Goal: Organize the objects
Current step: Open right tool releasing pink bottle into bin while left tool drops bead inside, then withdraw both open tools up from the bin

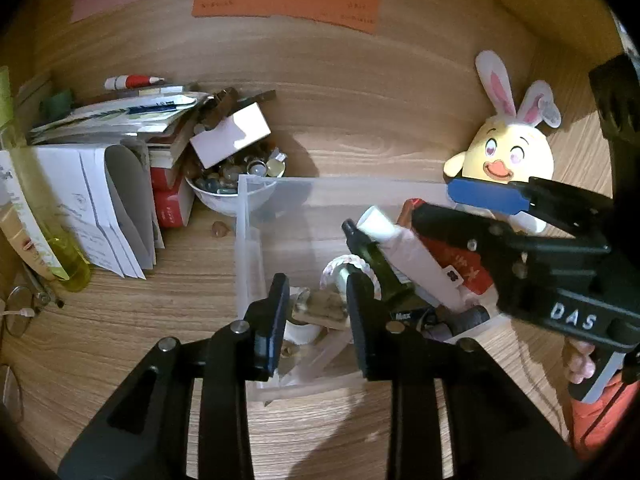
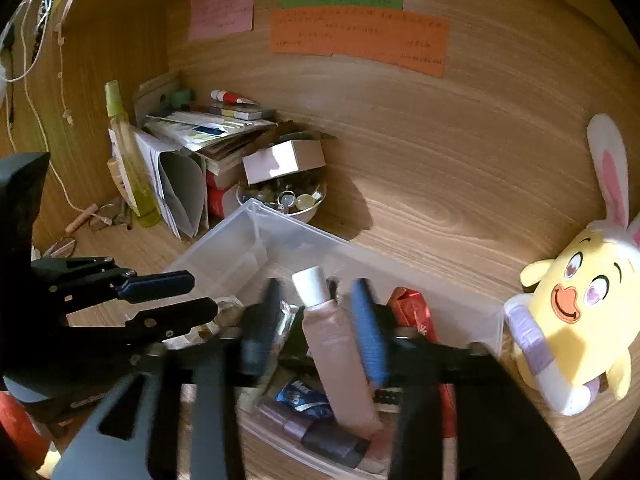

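Note:
A clear plastic bin (image 1: 248, 248) (image 2: 224, 240) sits on the wooden desk and holds several small items. A pink tube with a white cap (image 2: 332, 344) (image 1: 416, 256) lies in it beside a dark green bottle (image 1: 380, 264) and a red packet (image 2: 412, 308). My right gripper (image 2: 316, 320) is open over the bin, its fingers either side of the pink tube without gripping it; it also shows in the left wrist view (image 1: 436, 208). My left gripper (image 1: 318, 312) is open over the bin's left part, above a small brown item (image 1: 320, 308); it also shows in the right wrist view (image 2: 200, 296).
A yellow plush chick with bunny ears (image 1: 508, 152) (image 2: 580, 312) stands right of the bin. A white bowl of trinkets (image 1: 236, 184) with a white box (image 1: 232, 132), stacked papers and books (image 1: 112, 184), a yellow-green bottle (image 2: 128, 156) and glasses (image 1: 20, 308) lie at the left.

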A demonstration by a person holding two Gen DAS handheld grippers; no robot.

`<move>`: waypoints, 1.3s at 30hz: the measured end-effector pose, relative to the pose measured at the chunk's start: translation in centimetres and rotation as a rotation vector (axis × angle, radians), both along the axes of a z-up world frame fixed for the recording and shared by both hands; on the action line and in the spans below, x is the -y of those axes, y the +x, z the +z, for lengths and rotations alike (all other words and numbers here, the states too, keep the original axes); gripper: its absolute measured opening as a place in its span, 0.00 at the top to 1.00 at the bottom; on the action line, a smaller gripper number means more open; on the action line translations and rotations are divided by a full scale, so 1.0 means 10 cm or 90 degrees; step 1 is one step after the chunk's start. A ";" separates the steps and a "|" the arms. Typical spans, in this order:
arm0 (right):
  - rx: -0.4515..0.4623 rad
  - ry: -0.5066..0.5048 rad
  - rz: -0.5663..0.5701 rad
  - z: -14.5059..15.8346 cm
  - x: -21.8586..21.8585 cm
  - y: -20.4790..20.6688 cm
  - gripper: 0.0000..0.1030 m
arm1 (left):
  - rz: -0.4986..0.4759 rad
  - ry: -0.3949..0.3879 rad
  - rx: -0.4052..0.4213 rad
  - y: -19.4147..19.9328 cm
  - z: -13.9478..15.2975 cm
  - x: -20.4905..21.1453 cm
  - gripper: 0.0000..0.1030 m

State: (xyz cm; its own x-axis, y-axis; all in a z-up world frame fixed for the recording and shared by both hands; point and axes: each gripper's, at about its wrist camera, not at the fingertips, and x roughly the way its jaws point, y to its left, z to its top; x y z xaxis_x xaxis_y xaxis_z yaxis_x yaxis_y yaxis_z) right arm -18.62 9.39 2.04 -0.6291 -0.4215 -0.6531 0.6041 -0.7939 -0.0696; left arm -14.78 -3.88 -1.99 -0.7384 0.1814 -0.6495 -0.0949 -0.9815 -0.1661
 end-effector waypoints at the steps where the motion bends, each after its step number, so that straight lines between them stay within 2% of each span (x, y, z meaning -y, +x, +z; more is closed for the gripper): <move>1: -0.005 -0.001 -0.001 0.00 0.00 0.01 0.53 | -0.001 0.004 -0.002 0.00 0.01 0.01 0.72; 6: -0.006 -0.006 -0.002 0.02 -0.05 0.04 0.53 | 0.000 0.008 -0.011 0.04 0.05 0.03 0.68; 10: 0.001 -0.025 -0.007 0.05 -0.15 0.06 0.45 | 0.005 0.001 -0.033 0.12 0.13 0.01 0.56; 14: -0.007 -0.043 -0.011 0.12 -0.28 0.14 0.41 | 0.011 -0.024 -0.059 0.23 0.23 -0.02 0.45; 17: -0.014 -0.056 -0.018 0.16 -0.39 0.23 0.34 | 0.015 -0.042 -0.077 0.32 0.29 -0.06 0.40; 21: -0.017 -0.073 -0.026 0.17 -0.54 0.34 0.31 | 0.015 -0.054 -0.094 0.43 0.35 -0.12 0.33; 26: -0.019 -0.081 -0.034 0.13 -0.67 0.48 0.20 | 0.020 -0.068 -0.110 0.55 0.39 -0.18 0.16; 29: -0.018 -0.085 -0.037 0.09 -0.72 0.55 0.19 | 0.027 -0.067 -0.113 0.60 0.40 -0.20 0.07; 39: 0.006 -0.093 -0.047 -0.09 -0.83 0.68 0.16 | 0.042 -0.074 -0.083 0.69 0.25 -0.22 0.06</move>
